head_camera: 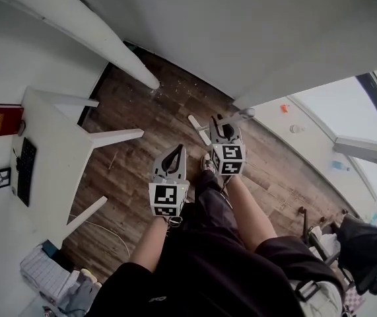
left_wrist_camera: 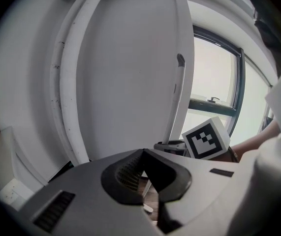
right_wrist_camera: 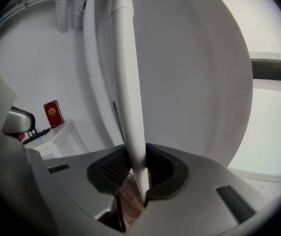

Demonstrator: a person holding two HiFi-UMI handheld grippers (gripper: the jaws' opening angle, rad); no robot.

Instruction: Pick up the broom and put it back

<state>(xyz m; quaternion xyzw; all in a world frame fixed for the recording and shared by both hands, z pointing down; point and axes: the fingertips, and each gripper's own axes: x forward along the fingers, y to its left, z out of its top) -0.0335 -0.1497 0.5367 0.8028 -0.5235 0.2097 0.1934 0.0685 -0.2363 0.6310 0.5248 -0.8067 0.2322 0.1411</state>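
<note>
Broom (right_wrist_camera: 129, 82): the white handle runs from lower centre to the top of the right gripper view, close to the white wall (right_wrist_camera: 199, 82). The right gripper (right_wrist_camera: 139, 171) clamps the handle. To do this well, hold the pole upright and lean it gently on the wall. The left gripper (left_wrist_camera: 143, 152) has its jaws together and is empty.

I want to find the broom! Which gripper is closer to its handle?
Right. The right gripper is shut on the handle; the left gripper holds nothing and is beside the handle, apart from it.

Left claw (head_camera: 174, 149), right claw (head_camera: 226, 121), wooden floor (head_camera: 130, 156)
</note>
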